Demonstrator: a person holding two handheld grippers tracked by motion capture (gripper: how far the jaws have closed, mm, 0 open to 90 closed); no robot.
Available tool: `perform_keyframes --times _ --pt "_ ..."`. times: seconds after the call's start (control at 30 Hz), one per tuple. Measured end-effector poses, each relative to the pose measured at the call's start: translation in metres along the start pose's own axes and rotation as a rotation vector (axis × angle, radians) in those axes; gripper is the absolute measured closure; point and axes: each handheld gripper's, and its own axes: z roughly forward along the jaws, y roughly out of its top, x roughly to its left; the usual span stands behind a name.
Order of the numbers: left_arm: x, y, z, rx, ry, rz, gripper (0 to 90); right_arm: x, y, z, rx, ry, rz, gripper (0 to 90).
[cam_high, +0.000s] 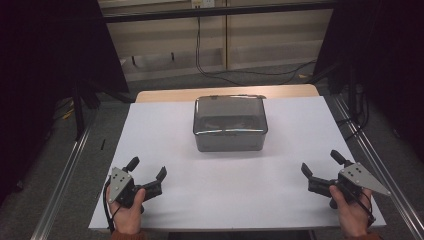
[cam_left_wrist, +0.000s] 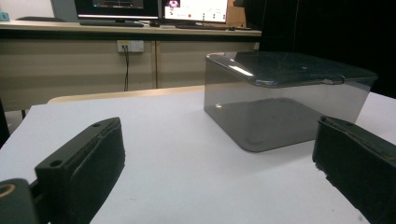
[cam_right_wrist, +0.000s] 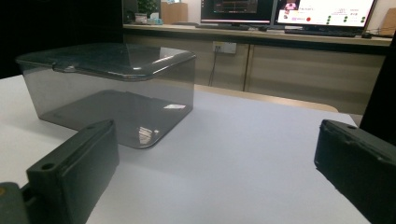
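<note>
A dim workroom lies around the scene, with a long cabinet carrying lit monitors (cam_right_wrist: 322, 11) at the back and dark curtains to the sides. In the middle stands a table (cam_high: 165, 125) covered by a white sheet, with a strip of bare wood showing at its far edge.

On the far half of that sheet, about centred, sits a smoky see-through box (cam_high: 230, 123) with its lid (cam_high: 229, 114) shut down on top; its contents cannot be made out through the tinted walls. Nothing else lies on the sheet.

The work looks to be at its very start: the box is untouched and both tools are well apart from it. The next move probably calls for bringing both forward to the box, one to steady the body and one to catch the lid's edge or the small tab at its rim.

The left gripper (cam_high: 148, 170) rests at the near left corner, held in the person's hand and angled inward toward the box, its jaws spread wide with nothing between them. The right gripper (cam_high: 322, 165) mirrors it at the near right corner, likewise gaping and empty, pointing in at the box's other side.
</note>
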Motion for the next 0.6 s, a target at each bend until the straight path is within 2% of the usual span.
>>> perform_keyframes --times 0.07,0.2,0.47,0.6 --pt "-0.0007 0.0002 -0.0005 0.0 -0.006 -0.011 2.8 -0.0003 -0.0001 0.0005 -0.001 0.005 0.005 0.0" --pt "-0.0026 0.0001 0.001 0.005 -0.013 0.002 2.9 -0.0002 -0.0006 0.0017 -0.003 0.01 0.003 0.0" --pt "-0.0024 -0.0013 0.003 0.018 -0.017 -0.011 3.2 0.0029 -0.0033 0.0075 0.012 0.056 0.016 0.0" --pt "-0.0028 -0.002 0.0018 0.023 -0.015 -0.003 3.2 0.0068 -0.0031 0.01 0.008 0.073 0.011 0.0"
